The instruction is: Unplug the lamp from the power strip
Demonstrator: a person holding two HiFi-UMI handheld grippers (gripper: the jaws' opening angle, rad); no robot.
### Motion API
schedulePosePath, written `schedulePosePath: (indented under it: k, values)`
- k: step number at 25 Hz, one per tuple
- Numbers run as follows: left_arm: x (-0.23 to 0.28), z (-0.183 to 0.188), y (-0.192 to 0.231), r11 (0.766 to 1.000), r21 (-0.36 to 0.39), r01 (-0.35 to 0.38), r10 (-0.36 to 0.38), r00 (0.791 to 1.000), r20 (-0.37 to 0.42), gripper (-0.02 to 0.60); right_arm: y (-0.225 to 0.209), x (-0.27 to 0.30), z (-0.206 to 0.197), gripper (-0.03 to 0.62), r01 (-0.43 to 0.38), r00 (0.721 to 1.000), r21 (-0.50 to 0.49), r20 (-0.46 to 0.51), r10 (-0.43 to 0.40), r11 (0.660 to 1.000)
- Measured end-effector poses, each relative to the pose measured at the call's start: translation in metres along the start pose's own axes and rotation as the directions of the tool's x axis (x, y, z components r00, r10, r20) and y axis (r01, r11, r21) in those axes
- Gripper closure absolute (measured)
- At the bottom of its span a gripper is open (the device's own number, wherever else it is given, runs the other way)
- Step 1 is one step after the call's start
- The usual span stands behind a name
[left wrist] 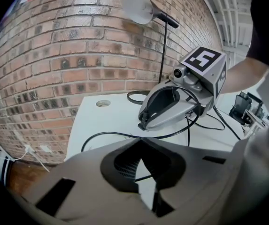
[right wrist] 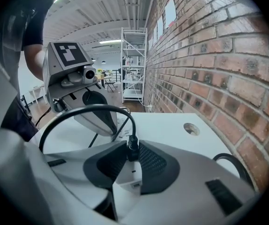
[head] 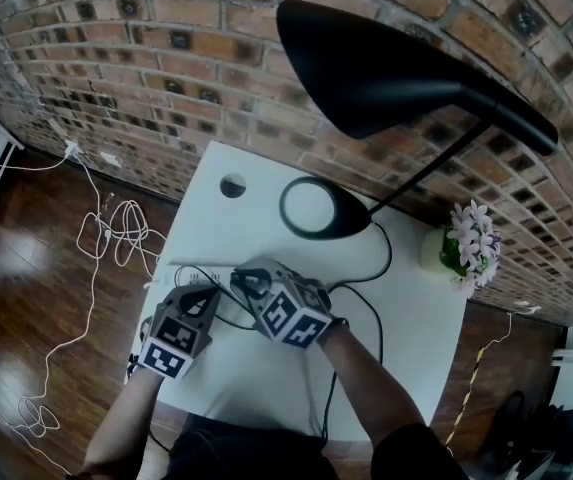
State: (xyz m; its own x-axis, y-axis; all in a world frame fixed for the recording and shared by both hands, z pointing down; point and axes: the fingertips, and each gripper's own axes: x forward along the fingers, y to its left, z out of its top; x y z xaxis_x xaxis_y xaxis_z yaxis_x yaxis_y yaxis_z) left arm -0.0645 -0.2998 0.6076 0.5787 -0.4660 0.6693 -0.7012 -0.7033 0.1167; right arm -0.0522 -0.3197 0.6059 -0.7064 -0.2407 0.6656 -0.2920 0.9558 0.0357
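Lamp plug (right wrist: 127, 178), a white block with a black cord (right wrist: 85, 109) rising from its top, sits between the jaws of the right gripper (right wrist: 130, 165). Both ribbed pads press its sides, so it is pinched. Whether it is still seated in the power strip (head: 181, 273) cannot be told.

The strip lies on the white table (head: 256, 393), nearer the person than the lamp base (head: 311, 208) and to its left. Both grippers meet there, side by side. The cord loops from them back toward the base.

The left gripper (left wrist: 146, 172) has its jaws slightly spread and pinches nothing. A thin black cord crosses behind the gap.

The only print in sight is the black-and-white square marker on each gripper's cube (left wrist: 203, 60); none of it reads as letters.

Above the base the black shade (head: 386, 68) hangs on a slim stem. A pot of pale flowers (head: 471, 243) stands right of the base, and a round hole (head: 232, 185) in the tabletop is just left of it. Behind the base runs a brick wall (head: 116, 58).
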Motion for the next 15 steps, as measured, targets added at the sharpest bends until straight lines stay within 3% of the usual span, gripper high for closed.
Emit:
schedulePosePath:
  k: [7, 15]
  values:
    - [0.0028, -0.0063, -0.0012, 0.999, 0.034, -0.026, 0.029, 0.997, -0.069, 0.578, -0.0020, -0.0039, 0.0023, 0.530, 0.033, 0.998, 0.080, 0.041, -0.037, 0.996]
    - [0.0043, -0.0042, -0.0015, 0.998, 0.063, -0.015, 0.021, 0.996, -0.089, 0.577, -0.0056, -0.0050, 0.0030, 0.531, 0.057, 0.995, 0.189, 0.071, -0.072, 0.980]
